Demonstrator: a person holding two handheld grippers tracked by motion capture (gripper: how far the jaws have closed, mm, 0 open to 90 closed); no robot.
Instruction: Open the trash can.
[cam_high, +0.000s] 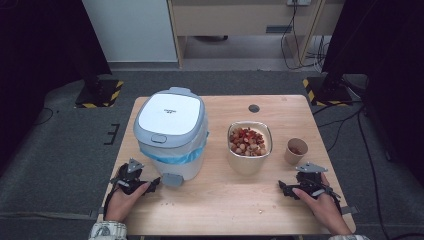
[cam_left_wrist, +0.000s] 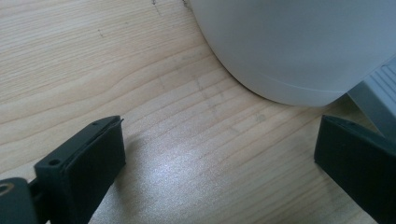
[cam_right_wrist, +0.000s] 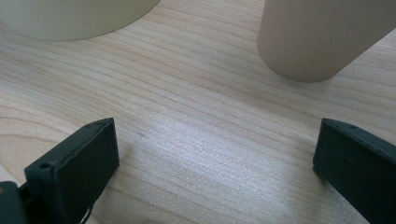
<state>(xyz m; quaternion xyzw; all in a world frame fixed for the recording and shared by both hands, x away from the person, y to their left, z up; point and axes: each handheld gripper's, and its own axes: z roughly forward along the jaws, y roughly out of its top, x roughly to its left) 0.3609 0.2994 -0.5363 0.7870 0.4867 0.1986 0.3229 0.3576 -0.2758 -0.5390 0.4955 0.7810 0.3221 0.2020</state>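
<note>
Bin (cam_high: 172, 135) stands just beyond the left tool (cam_high: 150, 186), which lies low on the surface (cam_high: 225, 200), jaws apart and empty. Right tool (cam_high: 286, 189) rests likewise, jaws apart, with the paper cup (cam_high: 296, 151) near ahead and the bowl (cam_high: 249, 145) farther left.

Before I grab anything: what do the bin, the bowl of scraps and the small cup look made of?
Bin: likely smooth plastic, white and grey with a soft sheen, blue bag liner showing under the lid.
Bowl: probably metal, judging by its bright, reflective rim; its pale wall leaves that open.
Cup: apparently paper, matte tan with a rolled lip.
</note>
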